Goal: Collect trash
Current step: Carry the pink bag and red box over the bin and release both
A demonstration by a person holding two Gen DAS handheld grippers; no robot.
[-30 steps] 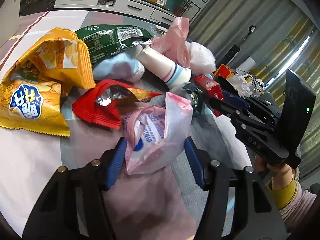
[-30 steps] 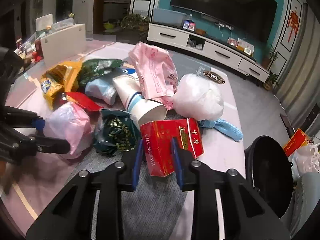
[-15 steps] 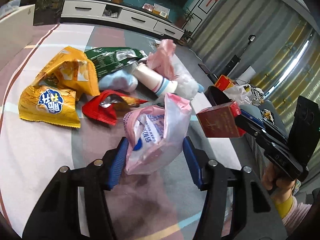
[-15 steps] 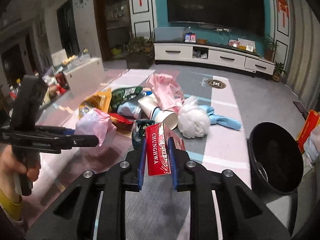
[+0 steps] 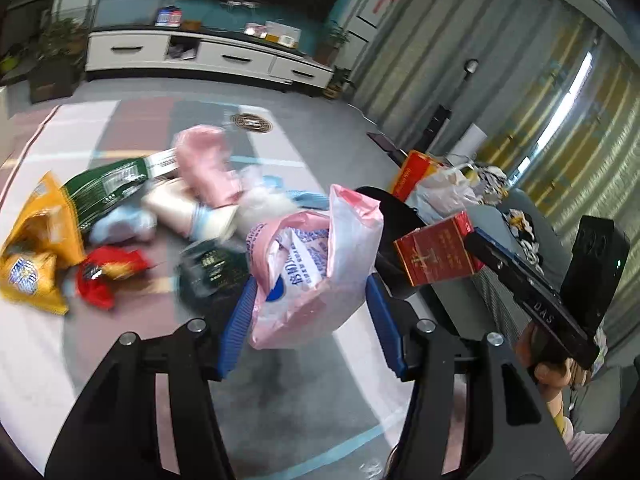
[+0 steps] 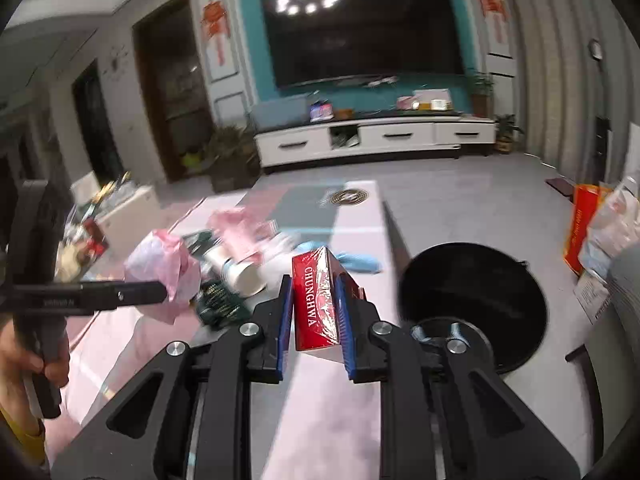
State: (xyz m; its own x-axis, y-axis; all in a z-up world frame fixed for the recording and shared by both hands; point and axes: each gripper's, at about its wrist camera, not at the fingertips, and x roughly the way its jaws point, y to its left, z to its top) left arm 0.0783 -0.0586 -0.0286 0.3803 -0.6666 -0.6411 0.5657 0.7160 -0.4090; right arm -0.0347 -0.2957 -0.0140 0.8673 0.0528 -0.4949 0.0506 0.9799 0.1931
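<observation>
My left gripper (image 5: pixel 311 284) is shut on a pink plastic bag (image 5: pixel 316 264) with blue print and holds it up above the table. In the right wrist view, the same bag (image 6: pixel 164 268) hangs at the left. My right gripper (image 6: pixel 313 280) is shut on a red Chunghwa cigarette box (image 6: pixel 316 304), which stands on edge between the blue pads. The left wrist view shows that box (image 5: pixel 436 254) at the right, in the air. A round black bin (image 6: pixel 472 280) stands on the floor just right of the box. The remaining trash lies blurred on the table.
On the table (image 5: pixel 32 344) lie a yellow chip bag (image 5: pixel 36 248), a green bag (image 5: pixel 104 188), a red wrapper (image 5: pixel 104 276), a paper cup (image 6: pixel 240 272), a dark green wrapper (image 6: pixel 216 300) and a blue cloth (image 6: pixel 356 260). An orange box (image 6: pixel 580 228) and white bags stand on the floor at right.
Both grippers have risen off the table with their loads and swung right toward the black bin. The right gripper rolled, so the red box turned from flat to on edge.
</observation>
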